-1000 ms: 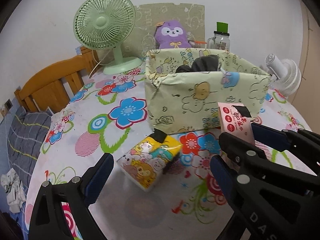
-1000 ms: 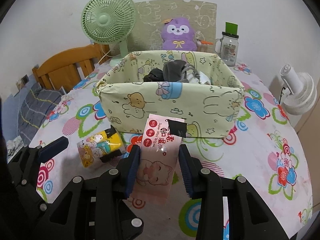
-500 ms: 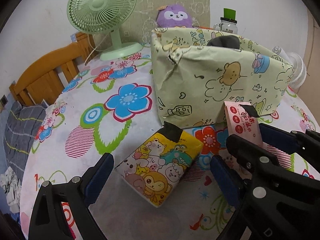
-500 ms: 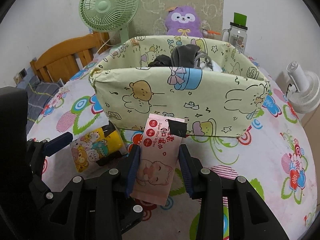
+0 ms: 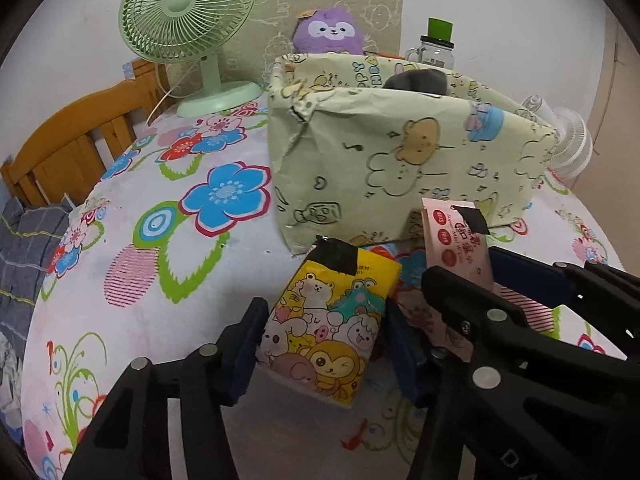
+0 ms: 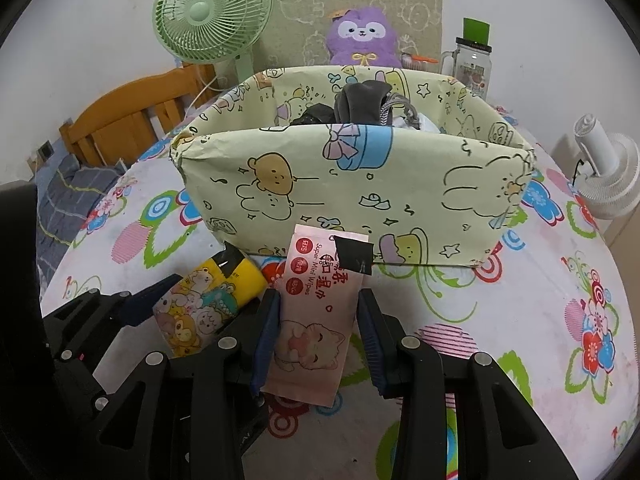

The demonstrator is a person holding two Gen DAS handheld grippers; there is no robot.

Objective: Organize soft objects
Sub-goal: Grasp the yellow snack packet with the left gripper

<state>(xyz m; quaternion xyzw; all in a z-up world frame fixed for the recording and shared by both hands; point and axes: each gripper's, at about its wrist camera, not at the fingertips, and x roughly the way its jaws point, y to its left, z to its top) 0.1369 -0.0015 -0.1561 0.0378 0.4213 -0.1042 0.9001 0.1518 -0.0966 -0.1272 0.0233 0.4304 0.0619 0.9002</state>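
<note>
1. Landmark is the pale green cartoon-print paper-wrapped box [image 6: 352,200] with dark socks or cloth already inside.
2. The yellow cartoon-animal tissue pack [image 5: 328,328] sits just in front of the box's left corner. The left gripper [image 5: 320,344] has just been closing and now has its blue pads against the pack's sides, so I'd call it grasped.
3. The right gripper [image 6: 316,336] is clenched on the pink cat-print wet-wipes pouch [image 6: 316,312], right in front of the box's front wall.
4. Both packs look light and squishy with slick plastic film, so I'd squeeze mid-body, not the black-taped ends. The pouch probably flops.
</note>
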